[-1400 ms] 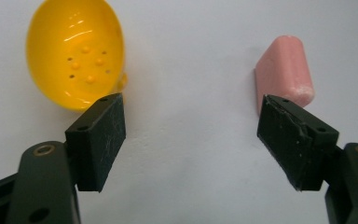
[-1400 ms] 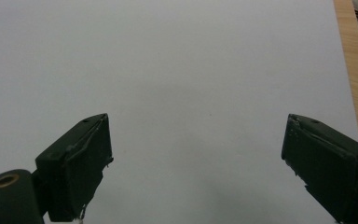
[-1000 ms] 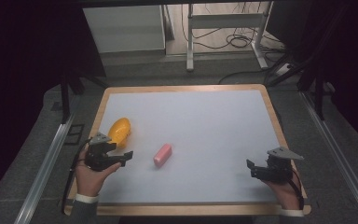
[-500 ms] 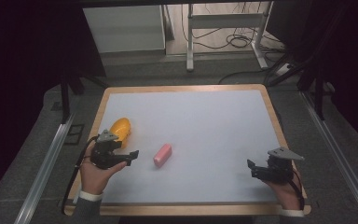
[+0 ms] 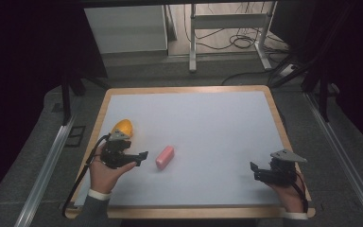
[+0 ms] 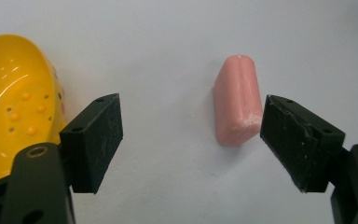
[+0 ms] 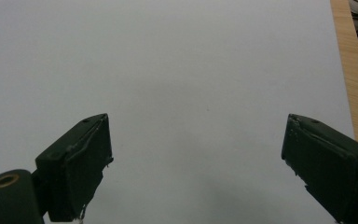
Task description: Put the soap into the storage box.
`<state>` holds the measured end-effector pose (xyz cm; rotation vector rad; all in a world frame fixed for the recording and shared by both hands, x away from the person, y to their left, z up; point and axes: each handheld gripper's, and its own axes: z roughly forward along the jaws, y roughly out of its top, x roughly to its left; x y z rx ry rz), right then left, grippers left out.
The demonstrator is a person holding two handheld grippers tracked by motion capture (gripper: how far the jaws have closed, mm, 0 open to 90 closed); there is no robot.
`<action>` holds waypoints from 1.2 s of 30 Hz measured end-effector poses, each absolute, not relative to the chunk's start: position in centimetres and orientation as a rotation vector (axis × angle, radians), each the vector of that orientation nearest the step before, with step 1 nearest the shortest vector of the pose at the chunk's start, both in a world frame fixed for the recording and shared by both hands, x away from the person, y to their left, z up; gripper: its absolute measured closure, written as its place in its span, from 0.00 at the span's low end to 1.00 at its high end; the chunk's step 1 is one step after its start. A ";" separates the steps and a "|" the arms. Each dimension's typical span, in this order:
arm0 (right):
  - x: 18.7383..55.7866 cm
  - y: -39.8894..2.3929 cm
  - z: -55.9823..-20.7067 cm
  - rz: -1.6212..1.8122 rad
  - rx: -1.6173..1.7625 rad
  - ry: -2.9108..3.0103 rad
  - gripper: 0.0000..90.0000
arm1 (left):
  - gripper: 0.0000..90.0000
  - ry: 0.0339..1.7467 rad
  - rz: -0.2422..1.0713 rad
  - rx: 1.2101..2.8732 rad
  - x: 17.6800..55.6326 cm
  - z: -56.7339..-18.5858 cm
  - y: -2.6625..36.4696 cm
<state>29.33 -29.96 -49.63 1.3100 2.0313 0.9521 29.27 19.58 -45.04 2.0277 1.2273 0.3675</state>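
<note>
Near the worktop's (image 5: 189, 101) left edge lies a yellow cup (image 5: 122, 127) on its side. Just beside it the left gripper (image 5: 141, 157) is spread wide, empty, facing the pink block (image 5: 165, 157). By the front-right corner, the right gripper (image 5: 254, 171) gapes wide, holding nothing.

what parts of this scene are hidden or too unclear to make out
- Yellow bowl: in the left gripper view the frame's left edge and the left tool cut it off; in the high view that tool covers its near side.
- Pink block: too small in the high view to tell what it is made of; its underside rests on the white board.
- Right tool: its open pads look tiny and dark in the high view.
</note>
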 end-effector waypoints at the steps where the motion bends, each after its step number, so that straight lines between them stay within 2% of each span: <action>1: 29.3 -29.9 -49.7 0.948 1.309 2.032 0.09 | 0.24 1.223 0.368 2.033 29.3 -45.0 19.4; 26: 29.5 -29.7 -50.0 0.926 1.304 2.049 0.09 | 0.25 1.198 0.336 2.135 30.7 -45.7 16.1; 36: 29.5 -29.6 -50.2 0.918 1.299 2.056 0.09 | 0.28 1.136 0.355 2.157 31.2 -45.5 13.4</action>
